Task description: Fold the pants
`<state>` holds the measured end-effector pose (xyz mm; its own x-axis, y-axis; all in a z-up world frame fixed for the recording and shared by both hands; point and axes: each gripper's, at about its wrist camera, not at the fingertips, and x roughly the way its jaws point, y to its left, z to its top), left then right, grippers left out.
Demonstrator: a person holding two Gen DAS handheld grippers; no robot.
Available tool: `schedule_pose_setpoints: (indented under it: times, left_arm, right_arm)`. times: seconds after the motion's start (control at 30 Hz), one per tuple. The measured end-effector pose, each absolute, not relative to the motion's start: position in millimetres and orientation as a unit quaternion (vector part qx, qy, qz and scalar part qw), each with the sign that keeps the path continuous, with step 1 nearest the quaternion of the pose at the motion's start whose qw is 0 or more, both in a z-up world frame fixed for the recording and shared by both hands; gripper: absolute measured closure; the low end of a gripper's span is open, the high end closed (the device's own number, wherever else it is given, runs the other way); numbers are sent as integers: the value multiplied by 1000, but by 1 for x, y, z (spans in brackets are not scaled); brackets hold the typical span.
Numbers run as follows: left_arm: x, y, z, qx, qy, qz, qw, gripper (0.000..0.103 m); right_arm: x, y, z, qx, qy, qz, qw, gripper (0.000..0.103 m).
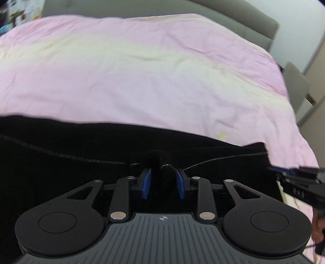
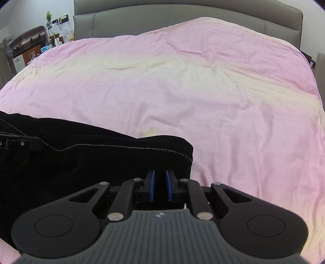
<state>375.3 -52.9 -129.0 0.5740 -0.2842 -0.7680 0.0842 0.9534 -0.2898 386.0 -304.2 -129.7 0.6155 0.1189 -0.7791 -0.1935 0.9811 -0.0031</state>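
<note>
Pink bedding (image 2: 203, 97) covers the whole wide bed in front of me, wrinkled and paler toward the middle, with a grey padded headboard (image 2: 182, 18) along the far side. At the far left in the right wrist view stands a cluttered shelf (image 2: 26, 50) with a small plant (image 2: 48, 17) above it.

The black pants (image 2: 81, 162) lie on the near part of the bedding, stretching off to the left, with a line of light stitching running along them. Their right end stops at a rounded corner just beyond my right gripper (image 2: 160, 187).

My right gripper has its blue pads (image 2: 152, 186) drawn close together with dark cloth between them, pinching the near edge of the pants at that right end. My left gripper (image 1: 163, 182) sits further left along the same near edge; its blue pads (image 1: 146, 182) stand wider apart, a raised bunch of black cloth sits between their tips, and I cannot tell whether they truly clamp it.

From the left wrist view the right gripper (image 1: 284, 171) shows at the right border, by the pants' corner, with a bit of my hand (image 1: 317, 229) below it
</note>
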Motion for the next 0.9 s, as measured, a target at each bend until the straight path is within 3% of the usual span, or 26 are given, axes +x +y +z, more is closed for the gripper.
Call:
schedule_pose_setpoints:
  times: [0.07,0.2,0.37,0.67,0.9]
  left_arm:
    - [376,-45,-137,-126,449,-94,879,77]
    - [380,-48,-148,-136,450,-84,879,79]
    - [378,-49,-139,-134,449,-96,878,78]
    - [319,-48,-95,-120,421,-128,890,74]
    - [323,-53,-140,-122,482,-96,862,71]
  right_arm:
    - [393,-302,-147,-36,455,92,885,95]
    - [397,-301,-172,-19,468,82,880,96]
    - [391,-289,-145,-45,469,75,879,96]
    - [307,-293,-112,-53,457,97,883,95]
    - [296,-296,-153,-55,482,94,869,96]
